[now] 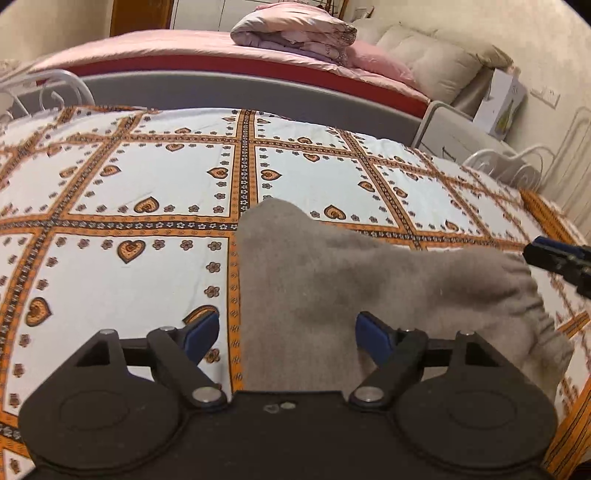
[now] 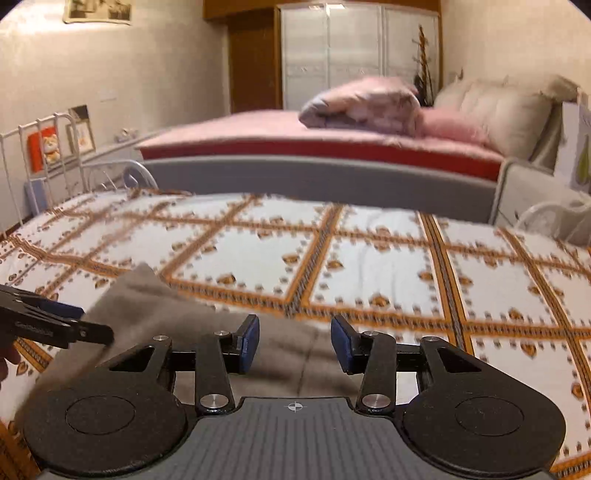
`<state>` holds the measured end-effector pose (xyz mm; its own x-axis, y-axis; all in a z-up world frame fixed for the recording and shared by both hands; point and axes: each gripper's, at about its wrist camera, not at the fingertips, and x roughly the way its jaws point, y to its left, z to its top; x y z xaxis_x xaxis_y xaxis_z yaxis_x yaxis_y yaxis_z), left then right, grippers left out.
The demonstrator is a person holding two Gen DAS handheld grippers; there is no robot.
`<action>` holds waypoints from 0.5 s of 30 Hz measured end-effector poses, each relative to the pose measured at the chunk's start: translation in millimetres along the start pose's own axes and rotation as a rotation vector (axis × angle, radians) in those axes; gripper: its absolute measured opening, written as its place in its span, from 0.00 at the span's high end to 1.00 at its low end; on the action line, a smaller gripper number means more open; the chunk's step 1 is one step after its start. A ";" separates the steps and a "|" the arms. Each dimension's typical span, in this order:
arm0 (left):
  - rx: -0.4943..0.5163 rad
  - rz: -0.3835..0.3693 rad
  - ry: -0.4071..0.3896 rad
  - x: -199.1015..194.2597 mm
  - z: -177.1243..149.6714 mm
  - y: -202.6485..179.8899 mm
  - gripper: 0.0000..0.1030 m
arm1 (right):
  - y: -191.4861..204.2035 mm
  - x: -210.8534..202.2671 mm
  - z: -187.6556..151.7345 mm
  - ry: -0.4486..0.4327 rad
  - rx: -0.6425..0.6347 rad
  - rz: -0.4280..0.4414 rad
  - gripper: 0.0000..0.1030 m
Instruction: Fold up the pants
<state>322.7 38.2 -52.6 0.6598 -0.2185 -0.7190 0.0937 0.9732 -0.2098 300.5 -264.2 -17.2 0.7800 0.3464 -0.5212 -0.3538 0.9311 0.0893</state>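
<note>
The grey-brown pants (image 1: 332, 291) lie bunched on the patterned bedspread (image 1: 147, 177). My left gripper (image 1: 286, 334) is open, its blue pads spread wide over the pants' near edge, holding nothing. My right gripper (image 2: 294, 341) is open too, just above the pants (image 2: 147, 306), which lie under and to its left. The right gripper's tip shows at the right edge of the left wrist view (image 1: 561, 258), beside the pants' gathered waistband (image 1: 532, 302). The left gripper's tip shows at the left of the right wrist view (image 2: 55, 325), over the cloth.
The white and orange bedspread (image 2: 369, 266) covers a low bed. Behind it runs a grey bed frame (image 1: 258, 92) with a pink bed, a folded quilt (image 1: 295, 29) and pillows (image 1: 424, 62). White metal railings (image 2: 48, 147) stand at the left and right ends.
</note>
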 end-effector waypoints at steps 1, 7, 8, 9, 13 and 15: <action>-0.003 -0.002 0.004 2.7 1.2 1.2 0.28 | 4.4 4.6 3.9 -0.002 -0.021 -0.001 0.58; -0.034 -0.030 0.029 11.7 1.9 13.3 0.25 | -9.4 55.8 -8.9 0.209 -0.036 -0.091 0.57; -0.032 -0.029 0.029 10.9 1.8 13.3 0.25 | -16.3 54.1 -6.1 0.205 0.015 -0.073 0.57; -0.028 -0.027 0.028 9.6 1.4 13.1 0.25 | -18.5 48.8 -3.1 0.187 0.034 -0.060 0.57; -0.007 -0.006 0.025 1.5 1.1 11.0 0.27 | -21.8 20.2 3.0 0.114 0.039 -0.044 0.57; 0.006 0.010 0.020 -5.4 0.0 9.3 0.27 | -26.8 10.0 1.1 0.109 0.068 -0.022 0.51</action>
<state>320.1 48.4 -50.6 0.6457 -0.2102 -0.7341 0.0920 0.9758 -0.1985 318.3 -285.6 -23.9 0.7253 0.3144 -0.6125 -0.2984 0.9453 0.1319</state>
